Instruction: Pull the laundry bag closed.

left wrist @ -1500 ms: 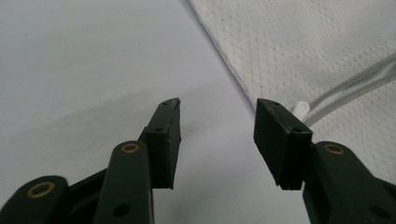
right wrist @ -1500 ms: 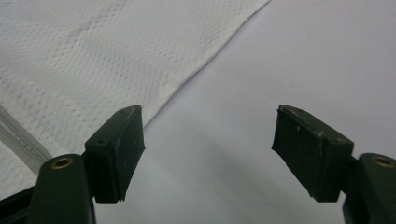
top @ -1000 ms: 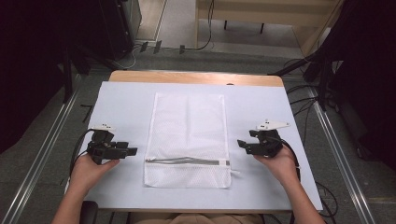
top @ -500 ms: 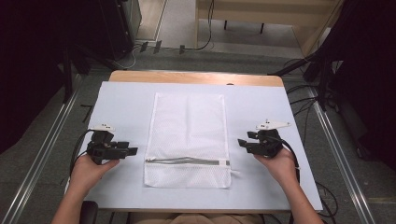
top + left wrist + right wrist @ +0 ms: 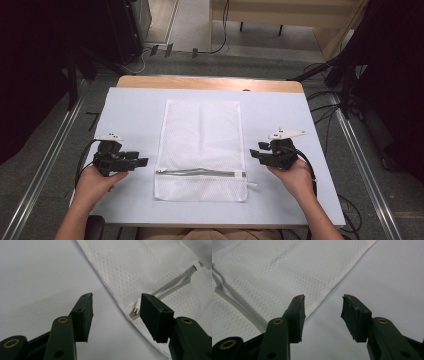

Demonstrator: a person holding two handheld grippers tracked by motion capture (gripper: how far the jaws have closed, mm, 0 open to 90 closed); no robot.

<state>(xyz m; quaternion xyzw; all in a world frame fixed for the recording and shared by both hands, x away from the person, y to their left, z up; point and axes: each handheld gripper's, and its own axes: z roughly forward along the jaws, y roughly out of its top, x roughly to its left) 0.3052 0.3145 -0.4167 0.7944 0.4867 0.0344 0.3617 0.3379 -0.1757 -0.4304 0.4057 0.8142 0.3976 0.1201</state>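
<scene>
The mesh laundry bag (image 5: 201, 145) looks light and limp; both grippers, left (image 5: 141, 162) and right (image 5: 255, 152), wait open and empty, the right's jaws just narrowing, best pinching its side hems

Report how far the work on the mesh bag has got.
Done: the white mesh bag lies flat on the table; its zipper looks closed. In hand: the left gripper and right gripper flank it, open and empty; the right's jaws have just been closing, nothing between them. Left: any grip on the bag; neither touches it yet.
</scene>
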